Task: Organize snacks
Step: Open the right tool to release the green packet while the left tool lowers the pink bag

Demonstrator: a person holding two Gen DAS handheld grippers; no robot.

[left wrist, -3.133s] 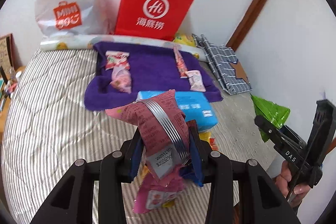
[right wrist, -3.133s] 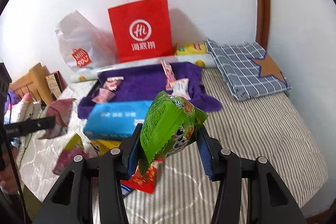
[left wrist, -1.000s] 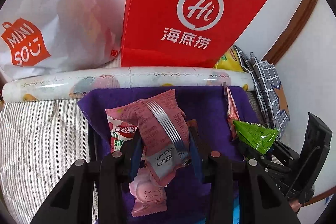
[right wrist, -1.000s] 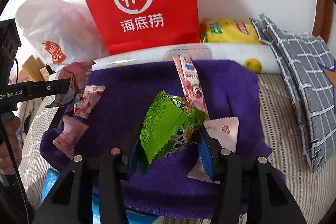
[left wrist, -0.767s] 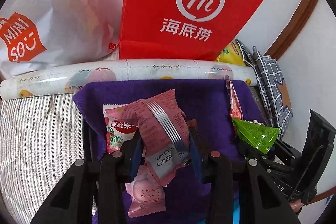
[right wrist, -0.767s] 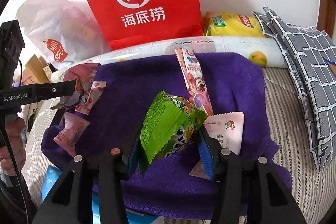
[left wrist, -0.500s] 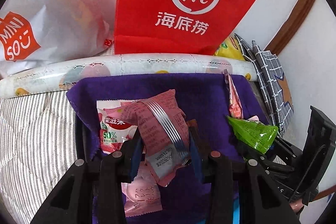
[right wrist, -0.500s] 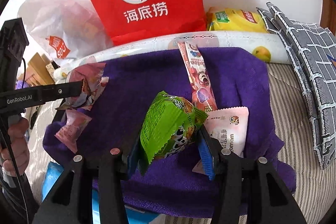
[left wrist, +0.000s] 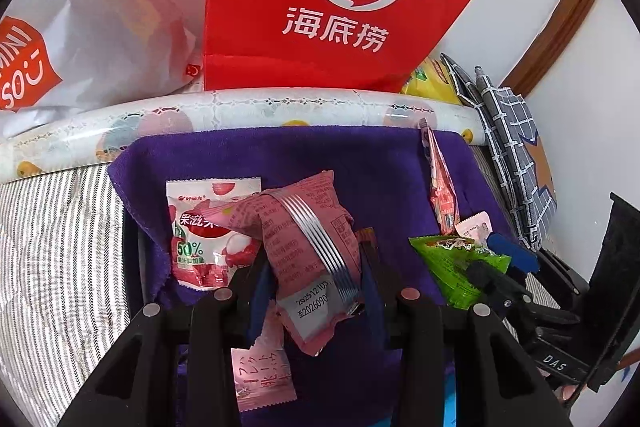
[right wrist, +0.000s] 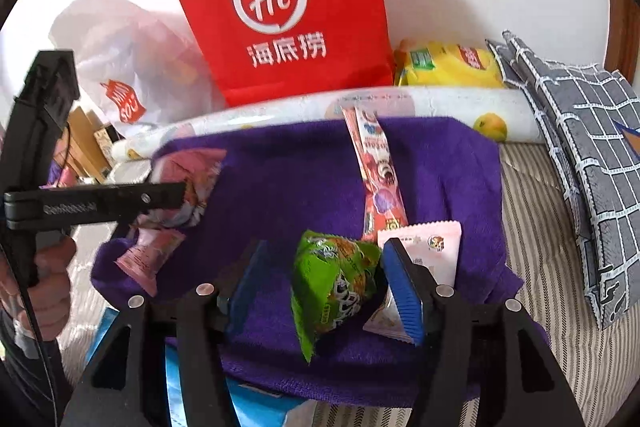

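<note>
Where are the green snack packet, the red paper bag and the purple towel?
green snack packet (right wrist: 336,279), right wrist view, its front.
red paper bag (right wrist: 280,11), right wrist view, its logo.
purple towel (right wrist: 288,183), right wrist view, bare middle.

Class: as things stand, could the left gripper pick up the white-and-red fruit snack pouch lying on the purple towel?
Probably not yet. The left gripper is shut on the pink snack packet, so its jaws are full. The fruit snack pouch lies close ahead on the purple towel, otherwise unobstructed.

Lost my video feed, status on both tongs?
Left tongs shut on pink packet. Right tongs open, green packet released over purple towel. Nothing blocking.
</note>
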